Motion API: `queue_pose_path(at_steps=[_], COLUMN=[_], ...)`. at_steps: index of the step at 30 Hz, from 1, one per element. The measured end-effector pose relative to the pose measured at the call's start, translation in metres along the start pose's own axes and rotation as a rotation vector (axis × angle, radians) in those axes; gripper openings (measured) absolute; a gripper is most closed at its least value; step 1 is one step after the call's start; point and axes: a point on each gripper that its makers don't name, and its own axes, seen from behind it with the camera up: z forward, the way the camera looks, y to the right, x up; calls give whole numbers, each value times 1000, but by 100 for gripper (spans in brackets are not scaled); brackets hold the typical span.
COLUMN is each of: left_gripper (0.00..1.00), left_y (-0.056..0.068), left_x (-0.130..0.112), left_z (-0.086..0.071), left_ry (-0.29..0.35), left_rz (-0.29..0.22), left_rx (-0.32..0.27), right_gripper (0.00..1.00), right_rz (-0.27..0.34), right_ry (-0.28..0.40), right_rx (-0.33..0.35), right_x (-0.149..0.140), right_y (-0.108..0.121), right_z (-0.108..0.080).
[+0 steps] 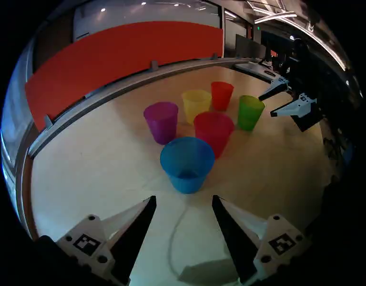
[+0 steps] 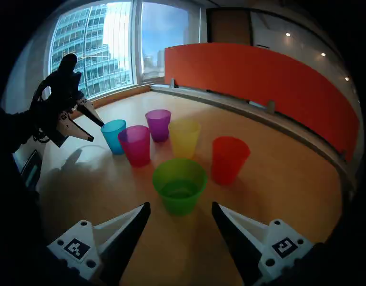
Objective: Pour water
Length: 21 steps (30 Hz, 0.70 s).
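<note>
Though both agape, two tongs [image 1: 184, 202] [image 2: 180, 207], six cups [image 1: 187, 164].

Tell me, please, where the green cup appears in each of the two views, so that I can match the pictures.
Left gripper view: the green cup stands right of centre, in the upper half, far from the camera.
Right gripper view: the green cup stands at the low centre, close to the camera.
Shared landmark: the orange wall panel, which runs behind the table in both views.
</note>
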Motion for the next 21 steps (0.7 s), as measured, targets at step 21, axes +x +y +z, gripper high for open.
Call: queue_pose_path(at_steps=[21], left_gripper=[86], left_y=[-4], left_x=[30], left_z=[-35], left_ry=[237], left_rz=[-114], left_rx=[162], right_gripper=[100], right_rz=[63], right_ry=[123], right_rx=[-167], right_x=[20], right_y=[10], right_z=[-46])
